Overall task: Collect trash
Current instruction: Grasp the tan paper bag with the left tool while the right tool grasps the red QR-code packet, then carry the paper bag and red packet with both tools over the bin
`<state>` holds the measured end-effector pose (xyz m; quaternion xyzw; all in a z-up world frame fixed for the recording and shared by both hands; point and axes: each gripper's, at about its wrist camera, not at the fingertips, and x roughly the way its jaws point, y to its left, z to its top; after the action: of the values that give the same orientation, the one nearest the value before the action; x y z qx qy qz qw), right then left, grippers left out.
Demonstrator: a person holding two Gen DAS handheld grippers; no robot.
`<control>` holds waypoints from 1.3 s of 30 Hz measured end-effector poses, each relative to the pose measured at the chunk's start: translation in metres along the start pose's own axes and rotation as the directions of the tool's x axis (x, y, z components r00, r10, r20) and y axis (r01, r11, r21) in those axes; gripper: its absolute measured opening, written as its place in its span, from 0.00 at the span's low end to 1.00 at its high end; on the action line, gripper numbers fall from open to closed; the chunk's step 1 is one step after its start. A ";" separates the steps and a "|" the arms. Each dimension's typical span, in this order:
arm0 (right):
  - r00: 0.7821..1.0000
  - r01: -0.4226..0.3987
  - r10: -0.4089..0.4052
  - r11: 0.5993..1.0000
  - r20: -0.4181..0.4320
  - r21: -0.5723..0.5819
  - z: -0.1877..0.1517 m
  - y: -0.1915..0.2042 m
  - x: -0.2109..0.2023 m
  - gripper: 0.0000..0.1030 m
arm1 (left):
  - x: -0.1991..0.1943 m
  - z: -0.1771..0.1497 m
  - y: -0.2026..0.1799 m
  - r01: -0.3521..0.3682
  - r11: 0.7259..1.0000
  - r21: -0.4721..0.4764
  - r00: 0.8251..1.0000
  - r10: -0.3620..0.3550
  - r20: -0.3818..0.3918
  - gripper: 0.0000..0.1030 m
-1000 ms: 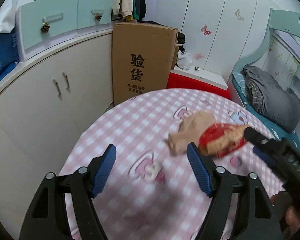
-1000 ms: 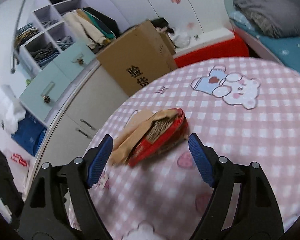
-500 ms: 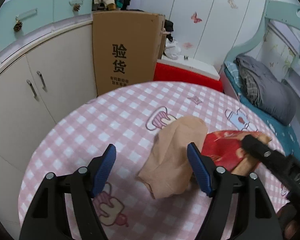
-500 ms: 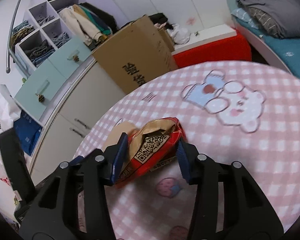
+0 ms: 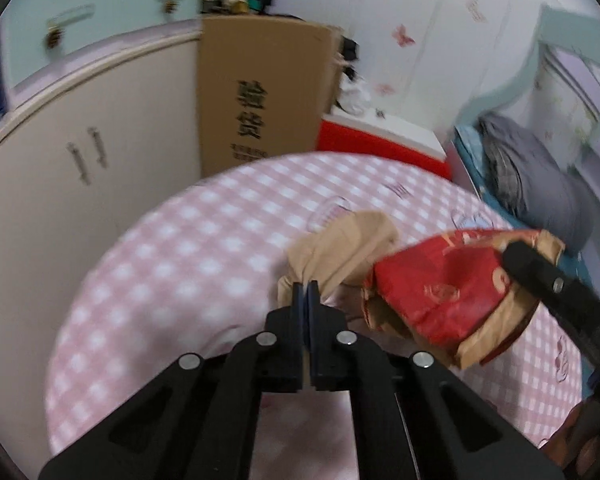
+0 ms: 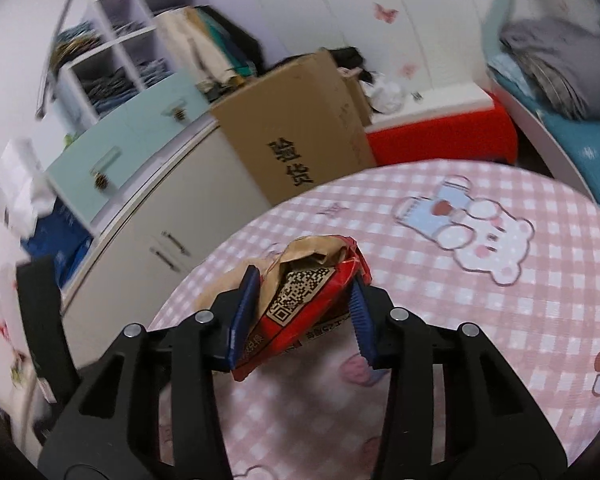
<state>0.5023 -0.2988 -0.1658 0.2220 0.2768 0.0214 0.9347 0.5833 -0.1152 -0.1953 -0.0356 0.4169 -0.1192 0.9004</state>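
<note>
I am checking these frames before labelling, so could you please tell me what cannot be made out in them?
- Left wrist view: motion blur smears the tan bag; how much the left gripper pinches is unclear.
- Right wrist view: the right gripper covers the red wrapper's sides.

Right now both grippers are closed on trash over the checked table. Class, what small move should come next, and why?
Probably lift both straight up a little. The right gripper is shut on the red snack bag, and the left gripper pinches the tan paper bag's near edge. The paper bag seems to rest partly on the tablecloth, so lifting frees it before carrying.
</note>
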 end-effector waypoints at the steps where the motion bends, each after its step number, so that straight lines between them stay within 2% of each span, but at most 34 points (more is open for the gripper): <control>1: 1.000 -0.002 0.002 1.000 0.002 -0.022 -0.002 0.009 -0.002 0.41 | -0.011 -0.001 0.009 -0.013 1.000 -0.018 1.000 0.013 0.016 0.02; 7: 0.999 -0.040 0.040 0.993 -0.009 -0.114 -0.021 0.061 -0.019 0.41 | -0.076 -0.010 0.058 -0.092 0.993 -0.080 0.990 0.100 0.102 0.02; 13: 0.995 -0.099 0.097 0.979 -0.020 -0.180 -0.042 0.120 -0.043 0.41 | -0.140 -0.039 0.109 -0.130 0.984 -0.120 0.978 0.147 0.148 0.02; 20: 0.983 -0.181 0.166 0.944 -0.076 -0.277 -0.085 0.205 -0.052 0.41 | -0.201 -0.083 0.175 -0.195 0.965 -0.175 0.962 0.223 0.160 0.02; 24: 0.973 -0.222 0.187 0.913 -0.132 -0.342 -0.121 0.254 -0.047 0.41 | -0.226 -0.113 0.220 -0.232 0.947 -0.222 0.952 0.268 0.145 0.02; 31: 0.954 -0.271 0.183 0.866 -0.238 -0.419 -0.191 0.309 -0.025 0.41 | -0.232 -0.162 0.288 -0.287 0.911 -0.295 0.942 0.324 0.086 0.02; 34: 0.943 -0.285 0.168 0.852 -0.286 -0.440 -0.220 0.324 -0.010 0.41 | -0.221 -0.186 0.316 -0.298 0.895 -0.331 0.943 0.329 0.042 0.02; 39: 0.923 -0.298 0.124 0.831 -0.365 -0.470 -0.270 0.337 0.016 0.41 | -0.195 -0.224 0.349 -0.339 0.870 -0.358 0.936 0.351 -0.035 0.02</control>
<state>0.4018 0.1162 -0.2324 -0.0141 0.3817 0.2350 0.8938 0.3565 0.2788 -0.2536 -0.1260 0.4169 0.1220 0.8919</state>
